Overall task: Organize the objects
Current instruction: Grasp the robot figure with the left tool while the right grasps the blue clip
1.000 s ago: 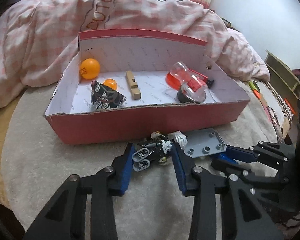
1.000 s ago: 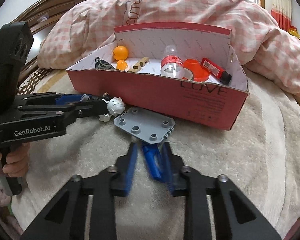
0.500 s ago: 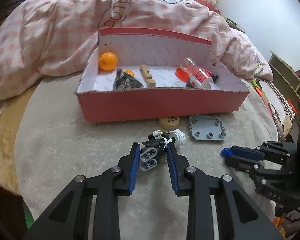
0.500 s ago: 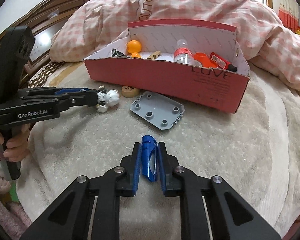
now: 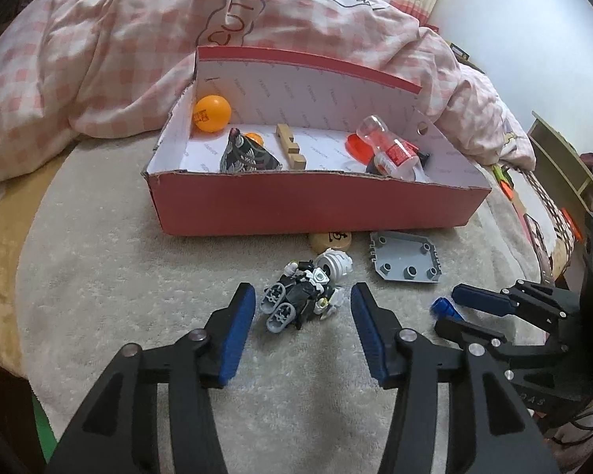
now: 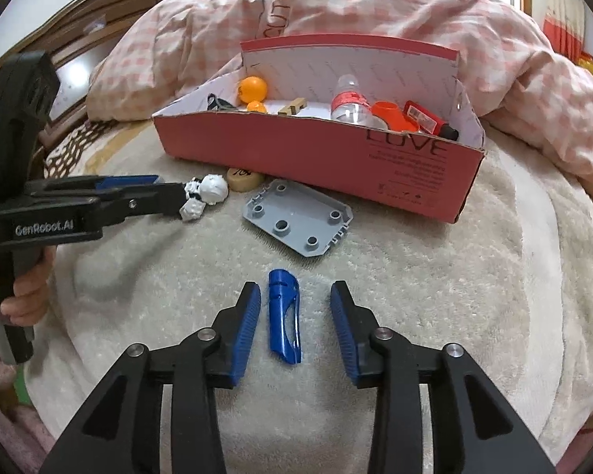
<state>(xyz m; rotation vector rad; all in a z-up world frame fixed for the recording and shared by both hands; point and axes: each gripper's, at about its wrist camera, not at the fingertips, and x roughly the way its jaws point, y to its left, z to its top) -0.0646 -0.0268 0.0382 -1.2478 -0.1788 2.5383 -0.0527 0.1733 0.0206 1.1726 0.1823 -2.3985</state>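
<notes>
A red cardboard box (image 5: pixel 296 207) (image 6: pixel 336 158) stands on the beige blanket and holds orange balls, a wooden piece, a bottle and red items. My left gripper (image 5: pixel 302 316) is open; a black, grey and white toy robot (image 5: pixel 308 292) lies on the blanket between its fingers. My right gripper (image 6: pixel 296 316) is open; a blue curved plastic piece (image 6: pixel 284 314) lies on the blanket between its fingers, touching neither. A grey studded plate (image 5: pixel 405 256) (image 6: pixel 298 217) and a round wooden token (image 5: pixel 330 239) (image 6: pixel 244 177) lie in front of the box.
A pink checked duvet (image 5: pixel 138 59) is heaped behind the box. A wooden headboard (image 6: pixel 99 31) is at the far left in the right wrist view. A shelf (image 5: pixel 561 166) stands off the bed's right side.
Both grippers pulled back from the box carrying their objects, then opened. The toy robot and the blue piece now lie released on the blanket between the open fingers.
</notes>
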